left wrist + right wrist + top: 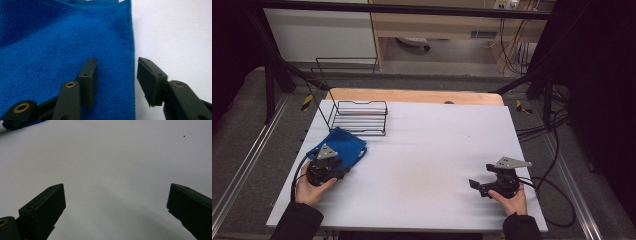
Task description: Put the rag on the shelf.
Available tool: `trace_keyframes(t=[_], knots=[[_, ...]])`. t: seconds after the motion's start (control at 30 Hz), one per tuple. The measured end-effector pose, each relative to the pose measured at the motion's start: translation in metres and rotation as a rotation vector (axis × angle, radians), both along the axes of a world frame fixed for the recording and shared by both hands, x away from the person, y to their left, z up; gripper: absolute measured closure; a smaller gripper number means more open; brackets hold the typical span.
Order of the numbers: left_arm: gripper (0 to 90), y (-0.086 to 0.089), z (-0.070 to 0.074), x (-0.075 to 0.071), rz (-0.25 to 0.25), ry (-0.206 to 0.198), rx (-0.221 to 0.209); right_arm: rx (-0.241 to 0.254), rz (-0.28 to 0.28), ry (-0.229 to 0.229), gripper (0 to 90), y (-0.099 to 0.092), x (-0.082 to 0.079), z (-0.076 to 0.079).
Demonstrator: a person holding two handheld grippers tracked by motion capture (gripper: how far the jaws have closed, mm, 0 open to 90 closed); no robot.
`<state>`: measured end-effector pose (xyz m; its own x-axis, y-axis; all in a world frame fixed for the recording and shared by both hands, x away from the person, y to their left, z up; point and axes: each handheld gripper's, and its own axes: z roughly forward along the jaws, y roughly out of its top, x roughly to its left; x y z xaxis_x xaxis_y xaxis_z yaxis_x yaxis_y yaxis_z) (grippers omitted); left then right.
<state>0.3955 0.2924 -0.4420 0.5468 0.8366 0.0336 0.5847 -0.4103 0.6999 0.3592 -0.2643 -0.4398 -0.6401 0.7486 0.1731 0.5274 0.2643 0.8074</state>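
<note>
**Left claw poised over the edge of a blue cloth**

The white rectangular surface [427,160] carries all the items; a strip of bare wood shows along its far edge. At the far-left part stands a black wire rack [359,119], open on top. Just in front of the rack, touching or nearly touching its near side, lies the blue terry cloth [343,142], folded and somewhat rumpled, near the left border of the surface.

The left claw [117,75], held in the person's left hand [312,189], sits over the near corner of the cloth. In the left gripper view its jaws stand part-way apart, straddling the hemmed edge of the cloth: one jaw over the blue fabric, the other over the bare white. The pads do not press the cloth; the claw is released.

The right claw [115,205], in the right hand [512,200], rests at the near-right of the surface, well apart from the cloth, jaws wide and holding nothing.
</note>
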Motion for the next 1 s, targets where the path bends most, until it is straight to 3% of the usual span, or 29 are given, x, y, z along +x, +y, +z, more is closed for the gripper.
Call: trace_keyframes(t=[0.23,0.63,0.93,1.0], knots=[[57.8,0.000,-0.003,0.002,0.008,-0.005,0.017,0.000,-0.002,0.002,2.6,0.000,0.000,0.000],[80.8,0.005,-0.001,0.007,0.049,0.006,0.022,0.001,0.000,0.003,2.8,0.000,0.000,0.000],[84.5,0.010,0.011,-0.001,0.021,0.027,0.027,0.000,0.003,0.004,2.8,0.000,0.000,0.000],[84.5,0.012,0.013,-0.005,0.001,0.053,0.042,0.001,0.003,0.003,2.8,0.000,0.000,0.000]])
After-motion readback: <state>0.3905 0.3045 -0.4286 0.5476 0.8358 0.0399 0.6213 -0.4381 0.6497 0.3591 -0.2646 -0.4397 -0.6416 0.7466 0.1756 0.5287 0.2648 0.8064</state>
